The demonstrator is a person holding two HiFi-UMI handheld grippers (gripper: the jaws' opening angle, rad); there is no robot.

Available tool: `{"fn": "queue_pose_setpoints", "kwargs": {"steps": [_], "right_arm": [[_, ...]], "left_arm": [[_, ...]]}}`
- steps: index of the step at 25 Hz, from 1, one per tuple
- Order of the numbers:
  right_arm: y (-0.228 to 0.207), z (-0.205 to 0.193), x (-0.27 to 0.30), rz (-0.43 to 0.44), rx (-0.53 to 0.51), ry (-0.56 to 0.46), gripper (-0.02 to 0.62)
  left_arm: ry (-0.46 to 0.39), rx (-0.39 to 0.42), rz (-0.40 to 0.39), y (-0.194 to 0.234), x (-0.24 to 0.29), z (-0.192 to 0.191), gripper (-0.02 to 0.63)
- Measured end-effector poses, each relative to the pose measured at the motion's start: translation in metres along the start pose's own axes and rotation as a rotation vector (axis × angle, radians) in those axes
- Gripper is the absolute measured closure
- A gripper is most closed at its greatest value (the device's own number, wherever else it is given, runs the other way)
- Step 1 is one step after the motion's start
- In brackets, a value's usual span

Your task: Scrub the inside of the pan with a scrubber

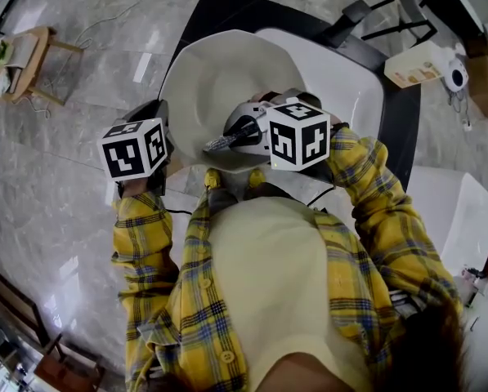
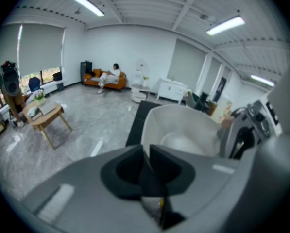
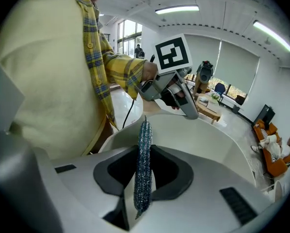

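Observation:
A large white pan [image 1: 219, 80] stands tilted in front of me, its hollow facing me. My left gripper [image 1: 165, 121] is at the pan's left rim, and its jaws [image 2: 147, 152] are shut on a thin dark part that looks like the pan's handle. The pan's inside [image 2: 183, 125] shows just beyond them. My right gripper [image 1: 231, 137] hangs over the pan's near rim, shut on a flat, glittery silver-blue scrubber [image 1: 217, 144]. In the right gripper view the scrubber [image 3: 144, 169] stands upright between the jaws [image 3: 145, 152], above the pan's wall [image 3: 198, 140]. The left gripper [image 3: 171, 93] shows beyond it.
The pan rests on a white rounded surface [image 1: 342, 80] set in a black base [image 1: 219, 15]. A small wooden table [image 1: 23, 60] stands far left on the marble floor. A cream box [image 1: 419, 65] lies at the upper right, and a white counter [image 1: 456, 211] is at the right.

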State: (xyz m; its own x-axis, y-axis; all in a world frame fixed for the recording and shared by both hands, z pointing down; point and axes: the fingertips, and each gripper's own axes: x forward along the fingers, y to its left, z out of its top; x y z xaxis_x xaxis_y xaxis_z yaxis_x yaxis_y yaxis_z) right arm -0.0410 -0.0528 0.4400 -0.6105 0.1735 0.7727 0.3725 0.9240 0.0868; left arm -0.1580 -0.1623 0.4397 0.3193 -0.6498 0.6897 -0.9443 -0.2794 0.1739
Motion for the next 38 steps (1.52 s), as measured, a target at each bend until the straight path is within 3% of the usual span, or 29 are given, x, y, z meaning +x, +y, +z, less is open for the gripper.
{"fn": "queue_pose_setpoints", "kwargs": {"steps": [9, 16, 24, 31, 38], "right_arm": [[0.026, -0.019, -0.023, 0.211, -0.003, 0.142, 0.515], [0.032, -0.038, -0.037, 0.263, -0.068, 0.325, 0.515], [0.024, -0.061, -0.037, 0.230, -0.147, 0.486, 0.515], [0.003, -0.080, -0.037, 0.127, -0.289, 0.654, 0.515], [-0.021, -0.092, -0.042, 0.032, -0.375, 0.754, 0.515]], "left_arm": [[-0.004, 0.010, 0.002, -0.002, 0.001, 0.000, 0.563], [-0.001, 0.015, 0.003, -0.003, 0.000, 0.000, 0.563], [0.005, 0.017, -0.003, -0.006, 0.000, -0.001, 0.563], [0.008, 0.015, -0.007, -0.006, 0.001, -0.001, 0.563], [0.015, 0.006, -0.018, -0.005, 0.000, -0.002, 0.563]]}}
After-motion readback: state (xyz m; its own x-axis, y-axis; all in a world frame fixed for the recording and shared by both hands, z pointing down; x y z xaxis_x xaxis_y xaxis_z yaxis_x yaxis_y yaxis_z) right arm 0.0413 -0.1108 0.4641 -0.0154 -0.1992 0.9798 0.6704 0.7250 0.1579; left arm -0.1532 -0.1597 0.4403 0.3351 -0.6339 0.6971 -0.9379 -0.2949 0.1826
